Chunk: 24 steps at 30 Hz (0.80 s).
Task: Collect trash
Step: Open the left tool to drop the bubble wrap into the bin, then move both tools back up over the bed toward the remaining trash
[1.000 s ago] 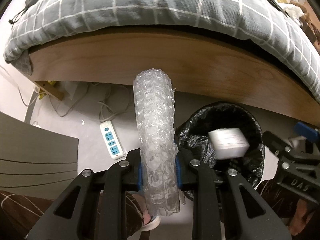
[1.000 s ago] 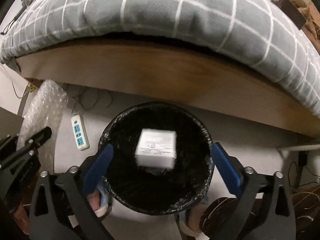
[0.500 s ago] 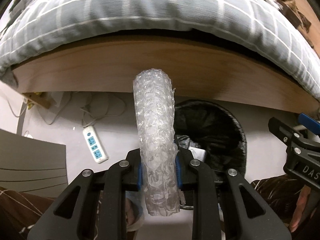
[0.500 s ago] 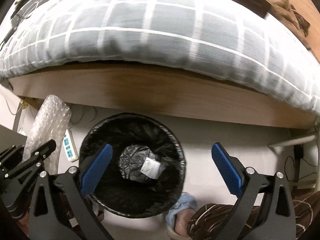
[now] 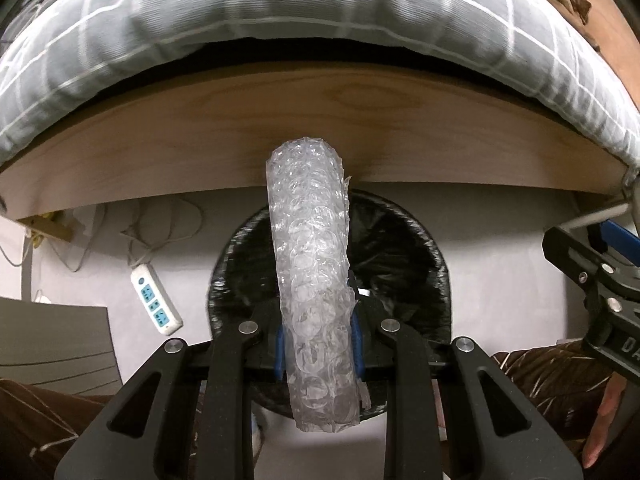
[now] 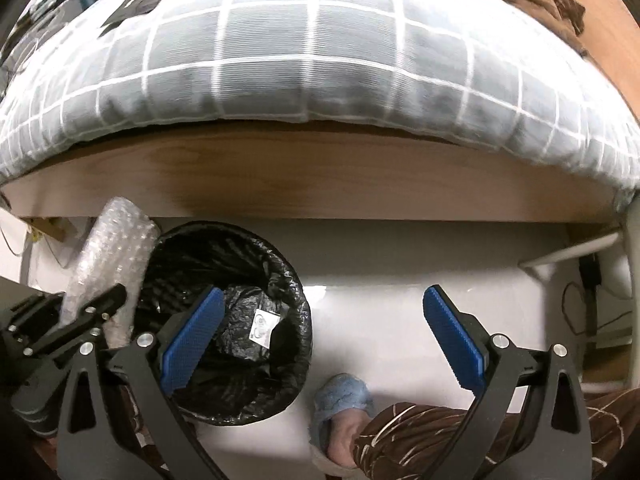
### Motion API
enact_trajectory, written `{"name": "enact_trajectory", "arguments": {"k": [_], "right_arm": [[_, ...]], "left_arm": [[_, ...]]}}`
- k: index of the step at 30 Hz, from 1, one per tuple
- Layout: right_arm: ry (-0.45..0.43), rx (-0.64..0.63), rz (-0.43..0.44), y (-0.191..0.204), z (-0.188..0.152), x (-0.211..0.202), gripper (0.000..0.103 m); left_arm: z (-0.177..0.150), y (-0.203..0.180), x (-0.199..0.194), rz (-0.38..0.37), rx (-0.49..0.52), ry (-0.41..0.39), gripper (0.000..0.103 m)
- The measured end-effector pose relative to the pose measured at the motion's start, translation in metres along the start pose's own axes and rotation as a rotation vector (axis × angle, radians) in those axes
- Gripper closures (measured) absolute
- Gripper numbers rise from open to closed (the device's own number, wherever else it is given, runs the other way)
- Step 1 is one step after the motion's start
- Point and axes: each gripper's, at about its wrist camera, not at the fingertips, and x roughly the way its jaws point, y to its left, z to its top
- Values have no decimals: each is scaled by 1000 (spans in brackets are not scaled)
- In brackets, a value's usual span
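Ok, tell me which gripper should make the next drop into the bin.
Left. The left gripper is shut on the bubble wrap, above the bin. The right gripper is open and empty.

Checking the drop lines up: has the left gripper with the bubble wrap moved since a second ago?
Yes. The left gripper carried the bubble wrap rightward from beside the power strip to over the bin.

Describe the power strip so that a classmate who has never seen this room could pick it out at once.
Find the wooden bed frame; on the pale floor below it, left of the black-lined bin, lies the power strip. It is a white bar with blue sockets, unlike the thin loose cables beside it.
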Motion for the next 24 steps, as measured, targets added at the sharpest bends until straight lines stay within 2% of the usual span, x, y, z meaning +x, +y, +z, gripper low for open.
{"name": "enact_trajectory", "arguments": {"k": [5,10,13,14,15,19,20,24], "right_arm": [[7,24,-14,-12,-1,1,8],[20,24,-36,-13,0,6,8],[26,32,-57,-14,1,7,8],[29,37,-61,-15,2,7,8],[31,39,-63,-16,2,8,8],[10,28,-69,-15,7,0,7],[2,27,-73,-14,9,-4,7],[-45,33,-76,-17,17,-22,7]], "left_arm": [[2,-13,7,-10,29,19,80],[3,-22,15,12,65,19,76],[2,-23,16,12,77,22,64],[2,-23,16,17,80,20,56],[2,-24,15,20,79,17,42],[7,-25,3,28,89,-27,26],[8,-25,0,28,86,-36,19],[14,-22,-15,33,76,-85,6]]}}
